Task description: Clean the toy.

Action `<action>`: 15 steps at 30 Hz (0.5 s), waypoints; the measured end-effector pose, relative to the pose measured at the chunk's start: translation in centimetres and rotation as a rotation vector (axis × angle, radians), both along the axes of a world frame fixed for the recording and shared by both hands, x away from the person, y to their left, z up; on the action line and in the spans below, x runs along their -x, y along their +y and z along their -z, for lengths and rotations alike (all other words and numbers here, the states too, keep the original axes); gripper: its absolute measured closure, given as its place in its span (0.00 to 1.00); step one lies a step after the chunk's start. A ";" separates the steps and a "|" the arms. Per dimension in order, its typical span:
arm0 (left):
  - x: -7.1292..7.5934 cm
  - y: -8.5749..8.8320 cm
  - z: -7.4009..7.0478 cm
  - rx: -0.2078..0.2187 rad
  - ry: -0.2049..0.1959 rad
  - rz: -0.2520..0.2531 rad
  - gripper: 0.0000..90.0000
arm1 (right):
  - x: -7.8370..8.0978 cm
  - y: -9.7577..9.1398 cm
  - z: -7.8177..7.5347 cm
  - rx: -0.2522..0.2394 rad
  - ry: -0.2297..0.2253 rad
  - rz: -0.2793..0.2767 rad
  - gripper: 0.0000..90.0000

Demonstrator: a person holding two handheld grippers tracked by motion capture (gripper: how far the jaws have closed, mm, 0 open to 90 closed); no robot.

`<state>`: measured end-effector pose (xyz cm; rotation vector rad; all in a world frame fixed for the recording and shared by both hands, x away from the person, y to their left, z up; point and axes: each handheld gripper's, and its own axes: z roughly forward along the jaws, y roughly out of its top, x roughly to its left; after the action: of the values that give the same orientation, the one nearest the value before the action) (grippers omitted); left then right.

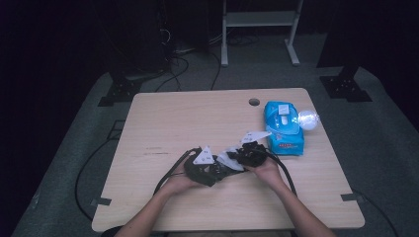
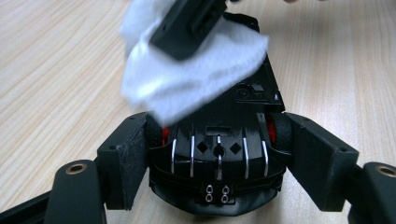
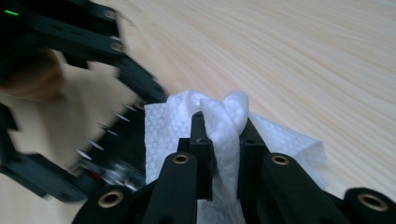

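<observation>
Wiping with a soft, limp white wipe (image 3: 224,121) pinched at its bunched middle, right gripper (image 3: 227,154) works at three o'clock of the rigid black toy car (image 2: 219,154) clamped by its wheels in left gripper (image 2: 219,163).

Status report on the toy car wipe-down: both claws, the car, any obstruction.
Left claw clamped on black toy car. Right claw shut on white wipe, wipe lying on the car. Blue wipes pack sits apart, nothing in the way.
</observation>
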<state>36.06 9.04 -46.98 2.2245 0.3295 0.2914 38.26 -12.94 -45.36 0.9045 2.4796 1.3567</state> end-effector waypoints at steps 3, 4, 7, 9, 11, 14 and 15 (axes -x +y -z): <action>-0.1 0.1 0.2 -0.011 0.005 -0.002 0.29 | 0.7 1.4 0.0 -0.020 0.002 -0.079 0.89; -0.1 0.1 0.2 -0.009 0.007 -0.005 0.29 | 0.8 1.6 0.0 -0.025 0.013 -0.100 0.89; -0.2 0.0 0.2 -0.004 0.004 -0.010 0.29 | 1.3 2.3 0.2 -0.063 0.059 -0.146 0.89; -0.2 -0.1 0.2 -0.011 0.005 -0.008 0.29 | 1.7 3.1 0.2 -0.052 0.064 -0.197 0.89; -0.1 -0.1 0.3 -0.014 0.002 -0.006 0.29 | 2.1 3.6 0.1 -0.007 0.052 -0.225 0.89; -0.1 -0.1 0.2 -0.015 0.000 -0.005 0.29 | 2.2 3.0 -0.1 0.005 0.056 -0.231 0.89; -0.1 0.0 0.2 -0.014 0.001 -0.003 0.29 | 2.2 2.6 -0.2 0.015 0.045 -0.222 0.89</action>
<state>36.19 9.01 -47.22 2.2385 0.3323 0.2954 36.05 -10.39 -45.17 0.6801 2.6874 1.3941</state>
